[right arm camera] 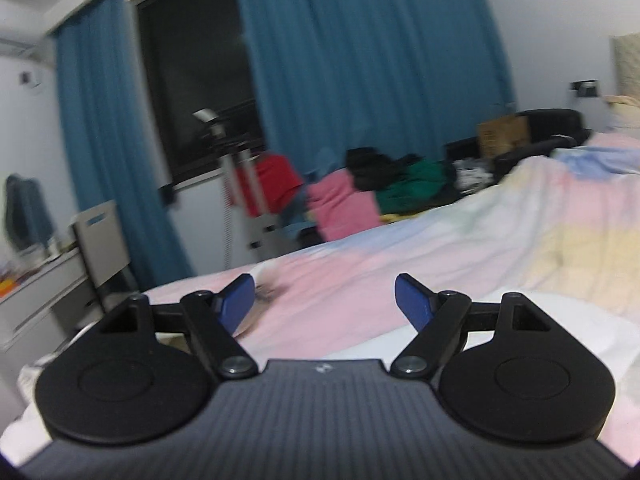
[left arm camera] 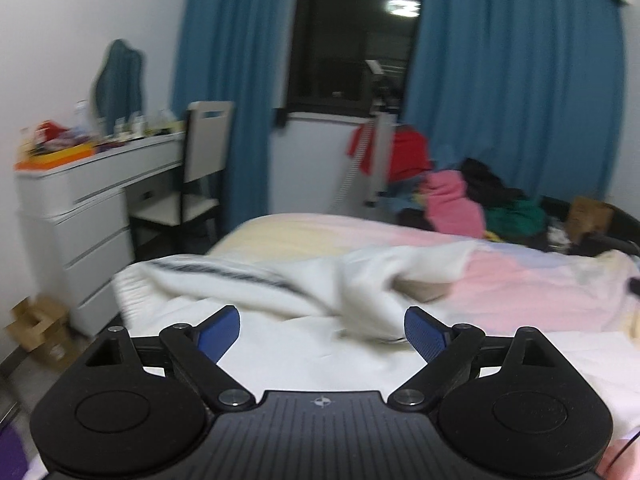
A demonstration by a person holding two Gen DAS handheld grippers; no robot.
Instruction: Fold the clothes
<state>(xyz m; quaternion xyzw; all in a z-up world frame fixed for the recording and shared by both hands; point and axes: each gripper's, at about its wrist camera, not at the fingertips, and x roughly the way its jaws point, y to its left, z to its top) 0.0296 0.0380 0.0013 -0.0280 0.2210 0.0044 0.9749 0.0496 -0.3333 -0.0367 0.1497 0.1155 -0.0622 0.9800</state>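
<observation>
A white garment with a dark stripe [left arm camera: 280, 292] lies crumpled on the bed with its pastel cover [left arm camera: 520, 276]. My left gripper [left arm camera: 322, 332] is open and empty, just above the near part of the garment. My right gripper [right arm camera: 324, 304] is open and empty, above the pink part of the bed cover [right arm camera: 360, 292]. A white edge of cloth [right arm camera: 520, 320] shows under its right side.
A heap of coloured clothes [left arm camera: 460, 196] sits past the bed's far edge, also seen in the right wrist view [right arm camera: 360, 196]. A white dresser [left arm camera: 80, 208] and chair [left arm camera: 200, 168] stand left. Blue curtains [left arm camera: 520, 80] flank a dark window. Cardboard boxes [left arm camera: 36, 328] lie on the floor.
</observation>
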